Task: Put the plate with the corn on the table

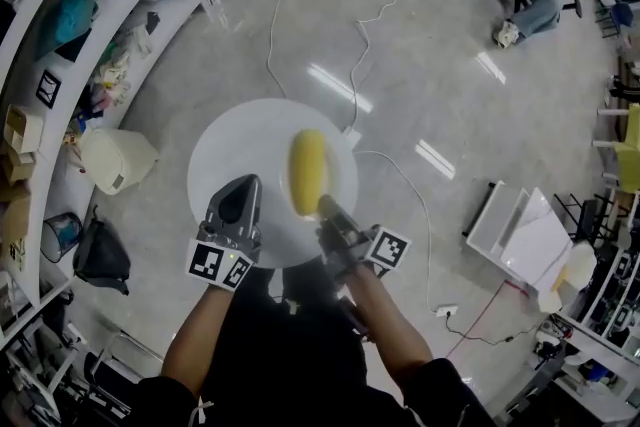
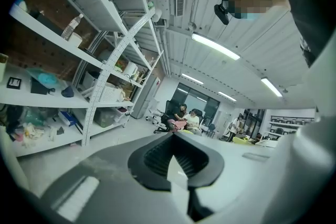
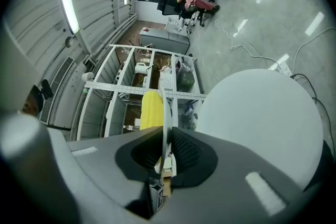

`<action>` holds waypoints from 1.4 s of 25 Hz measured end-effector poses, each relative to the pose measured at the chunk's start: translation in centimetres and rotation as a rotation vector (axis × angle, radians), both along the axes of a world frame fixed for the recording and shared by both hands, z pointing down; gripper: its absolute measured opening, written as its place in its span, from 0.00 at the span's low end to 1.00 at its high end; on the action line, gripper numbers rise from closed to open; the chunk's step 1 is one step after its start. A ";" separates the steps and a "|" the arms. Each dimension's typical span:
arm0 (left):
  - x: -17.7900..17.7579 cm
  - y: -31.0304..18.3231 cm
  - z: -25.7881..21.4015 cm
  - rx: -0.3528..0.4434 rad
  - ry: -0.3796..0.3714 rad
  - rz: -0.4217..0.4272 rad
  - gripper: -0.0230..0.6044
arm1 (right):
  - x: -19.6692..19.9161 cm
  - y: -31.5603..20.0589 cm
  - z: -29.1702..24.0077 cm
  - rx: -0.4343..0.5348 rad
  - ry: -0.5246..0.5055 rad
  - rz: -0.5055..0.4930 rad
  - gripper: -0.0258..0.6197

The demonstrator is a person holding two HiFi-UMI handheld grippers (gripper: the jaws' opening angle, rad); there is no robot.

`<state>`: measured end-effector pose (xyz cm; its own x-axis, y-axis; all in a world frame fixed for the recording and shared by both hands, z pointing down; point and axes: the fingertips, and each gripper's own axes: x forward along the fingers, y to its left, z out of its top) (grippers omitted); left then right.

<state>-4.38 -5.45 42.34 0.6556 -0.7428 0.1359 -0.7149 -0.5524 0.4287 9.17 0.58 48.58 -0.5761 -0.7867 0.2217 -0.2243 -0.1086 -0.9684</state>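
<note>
At the far left of the head view, the shelving (image 1: 60, 65) and a pale bag (image 1: 115, 160) on the floor stand well apart from the work, so that side is open. Just left of centre, the left gripper (image 1: 238, 200) hangs over the near edge of the round white table (image 1: 225, 160). Its own view shows the jaws pressed together with nothing I can make out between them. At centre, the corn (image 1: 308, 173) lies on the plate (image 3: 165, 118), which is hard to pick out against the white tabletop from above. The right gripper view shows the plate edge-on as a thin sheet, with the cob lying on one face. The right gripper (image 1: 325, 210) pinches the plate's near rim, and the plate looks held clear above the table. I judge the plate stiff, light and smooth. Pinched at one rim only, it will want to sag at the far side, and the rounded cob could roll. A level descent seems wise, and the free left gripper could steady the opposite rim. The tabletop is bare and offers wide room to land. To the right, a cable (image 1: 428, 235) trails across the floor, well apart from the plate.
</note>
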 end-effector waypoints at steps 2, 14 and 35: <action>0.3 -0.5 0.7 -0.008 -0.003 0.002 0.05 | 0.0 -0.5 0.6 -0.006 -0.002 -0.002 0.11; 1.7 -2.7 3.6 -0.040 0.009 0.022 0.05 | 0.0 -3.5 4.5 0.017 0.002 -0.012 0.11; 2.6 -5.0 10.3 -0.078 0.006 0.000 0.05 | 0.2 -5.1 13.2 -0.035 0.000 -0.069 0.11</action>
